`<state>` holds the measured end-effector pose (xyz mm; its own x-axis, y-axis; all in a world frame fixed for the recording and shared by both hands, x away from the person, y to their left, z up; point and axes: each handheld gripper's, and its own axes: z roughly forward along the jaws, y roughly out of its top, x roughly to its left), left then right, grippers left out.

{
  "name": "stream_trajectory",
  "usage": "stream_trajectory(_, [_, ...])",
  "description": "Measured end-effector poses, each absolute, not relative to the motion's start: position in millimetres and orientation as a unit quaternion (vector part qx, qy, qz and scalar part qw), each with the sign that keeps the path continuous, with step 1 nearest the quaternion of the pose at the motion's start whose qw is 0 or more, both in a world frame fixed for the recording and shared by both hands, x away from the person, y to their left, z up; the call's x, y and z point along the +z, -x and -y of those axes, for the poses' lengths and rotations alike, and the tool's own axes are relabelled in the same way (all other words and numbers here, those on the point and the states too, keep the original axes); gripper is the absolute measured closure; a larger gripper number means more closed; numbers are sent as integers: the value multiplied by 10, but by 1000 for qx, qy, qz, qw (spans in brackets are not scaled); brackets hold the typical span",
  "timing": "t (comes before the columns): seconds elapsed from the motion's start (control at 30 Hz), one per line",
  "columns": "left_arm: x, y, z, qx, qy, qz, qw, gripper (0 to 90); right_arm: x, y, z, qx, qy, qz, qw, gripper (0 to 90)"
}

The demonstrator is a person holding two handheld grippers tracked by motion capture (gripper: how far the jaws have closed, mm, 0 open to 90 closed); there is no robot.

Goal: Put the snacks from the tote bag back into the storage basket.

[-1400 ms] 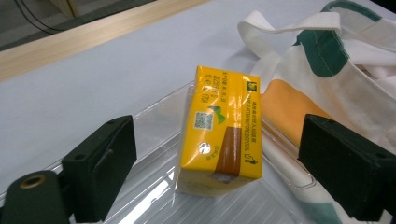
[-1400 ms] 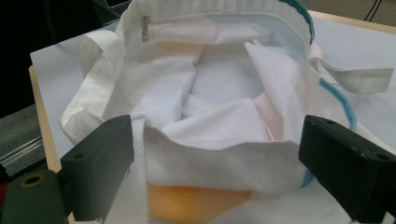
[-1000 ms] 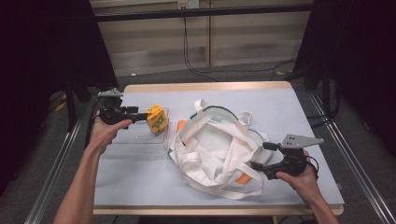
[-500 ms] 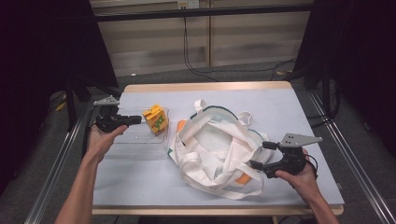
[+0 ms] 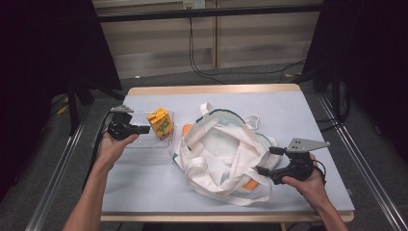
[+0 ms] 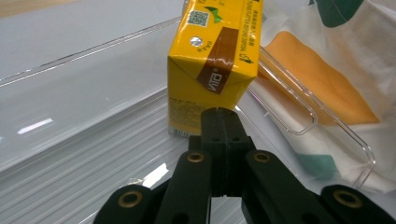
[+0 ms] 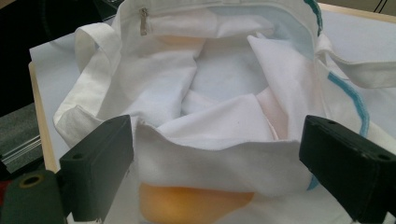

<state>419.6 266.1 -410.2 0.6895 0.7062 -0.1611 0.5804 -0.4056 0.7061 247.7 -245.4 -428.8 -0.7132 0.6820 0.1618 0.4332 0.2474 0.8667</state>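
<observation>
Your table (image 5: 144, 192) has a pale blue-grey top with a light wooden edge and stands on a grey floor, with dark curtains to both sides and a pale wall with cables behind. On its left part lies a clear plastic tray (image 5: 144, 147), and in it stands a yellow drink carton (image 5: 161, 123).

Your left hand-held gripper (image 5: 144, 129) sits low over the tray, pointing at the carton. Its jaws have just been closing and are now pressed together with nothing between them; in the left gripper view the tips rest just in front of the carton's lower edge (image 6: 212, 60), and you cannot tell whether they touch it.

The white tote bag (image 5: 226, 154) lies open mid-table, just beside the tray. Your right hand-held gripper (image 5: 264, 171) is at its near right rim, jaws spread wide with the bag's hem (image 7: 210, 140) between them, not pinched.

The bag's folds hide its inside, and the carton's small print is unreadable.
</observation>
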Motion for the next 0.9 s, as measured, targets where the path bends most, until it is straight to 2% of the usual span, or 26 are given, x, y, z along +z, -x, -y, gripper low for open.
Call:
stream_trajectory(0.53, [-4090, -4423, -2506, 86, -843, -404, 345, 900, -4277, -2497, 2473, 503, -357, -777, 125, 102])
stream_trajectory(0.9, [-4184, -4547, -2506, 70, -852, -412, 316, 900, -4260, -2478, 2490, 502, -357, -777, 130, 102])
